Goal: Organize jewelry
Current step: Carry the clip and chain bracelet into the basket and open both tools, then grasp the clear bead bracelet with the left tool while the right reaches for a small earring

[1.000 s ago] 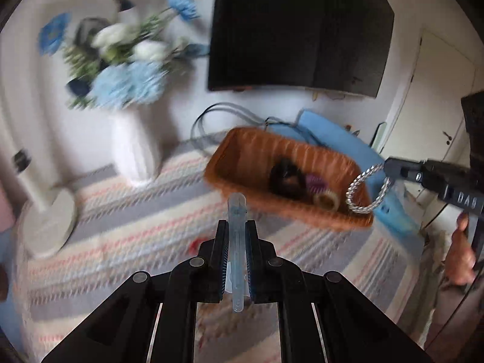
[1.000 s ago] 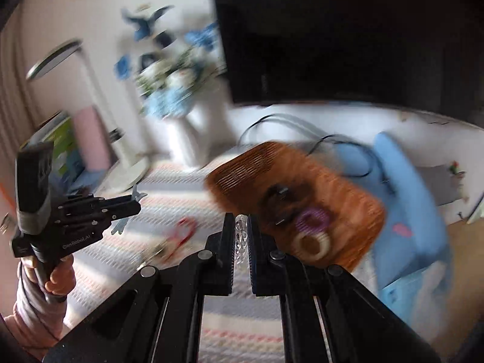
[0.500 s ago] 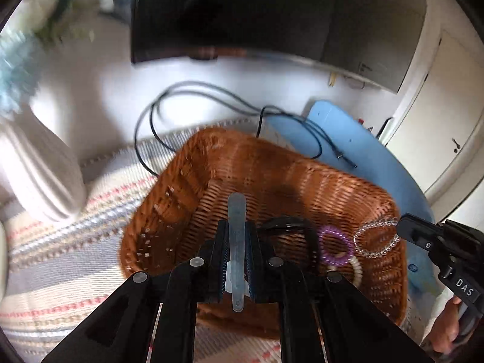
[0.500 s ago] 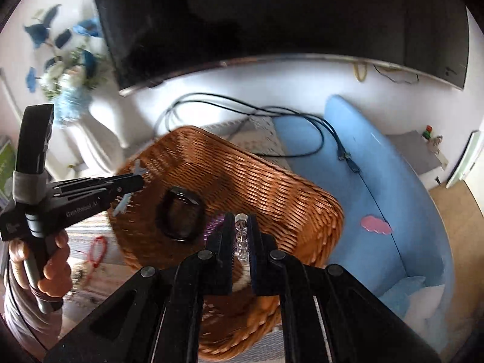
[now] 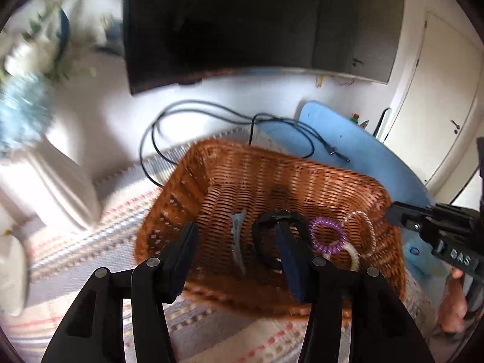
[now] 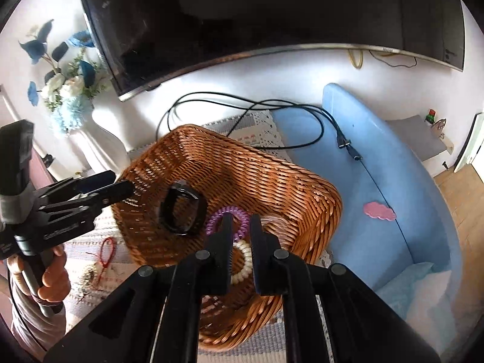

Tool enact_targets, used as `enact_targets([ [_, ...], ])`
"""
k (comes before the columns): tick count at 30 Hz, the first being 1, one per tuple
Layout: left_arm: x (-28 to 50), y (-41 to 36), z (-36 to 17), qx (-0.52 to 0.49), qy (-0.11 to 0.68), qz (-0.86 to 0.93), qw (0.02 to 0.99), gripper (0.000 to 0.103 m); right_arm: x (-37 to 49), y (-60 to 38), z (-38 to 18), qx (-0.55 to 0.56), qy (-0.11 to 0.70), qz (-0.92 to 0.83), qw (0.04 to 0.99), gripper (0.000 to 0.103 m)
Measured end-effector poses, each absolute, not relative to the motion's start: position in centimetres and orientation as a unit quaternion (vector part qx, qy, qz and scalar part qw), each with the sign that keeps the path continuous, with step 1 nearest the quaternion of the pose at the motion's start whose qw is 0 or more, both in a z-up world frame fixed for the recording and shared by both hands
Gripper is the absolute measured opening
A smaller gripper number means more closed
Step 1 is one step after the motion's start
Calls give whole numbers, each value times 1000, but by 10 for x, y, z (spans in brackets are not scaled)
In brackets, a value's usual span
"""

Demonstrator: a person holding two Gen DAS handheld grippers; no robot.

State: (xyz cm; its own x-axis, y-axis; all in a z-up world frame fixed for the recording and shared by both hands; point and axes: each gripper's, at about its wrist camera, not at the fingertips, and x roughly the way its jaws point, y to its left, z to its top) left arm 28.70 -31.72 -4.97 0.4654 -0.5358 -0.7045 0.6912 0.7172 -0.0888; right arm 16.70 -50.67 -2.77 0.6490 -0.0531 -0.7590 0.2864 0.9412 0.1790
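both tongs [image 5: 239,242] [image 6: 241,233] gaping over basket [image 5: 193,163] — clip [image 5: 237,242] inside

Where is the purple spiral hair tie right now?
The purple spiral hair tie lies inside the brown wicker basket, between the black band and cream spiral tie.

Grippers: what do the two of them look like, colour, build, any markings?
Both are matte black plastic with silver pivot screws. The left gripper has dark blue pads; grey tape wraps its handle. The right gripper shows white lettering, partly readable "DAS".
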Motion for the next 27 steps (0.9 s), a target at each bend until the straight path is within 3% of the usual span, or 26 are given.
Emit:
enact_targets([
  [15,215,-133,23,83,275,-295,911,55,146,-391,40,84,374,1,923,13],
  [24,211,-66,-26,39,320,-287,902,55,155,-317,24,63,410,70,907,13],
  [27,219,-69,-49,32,349,-301,887,49,161,-304,2,59,436,72,895,13],
])
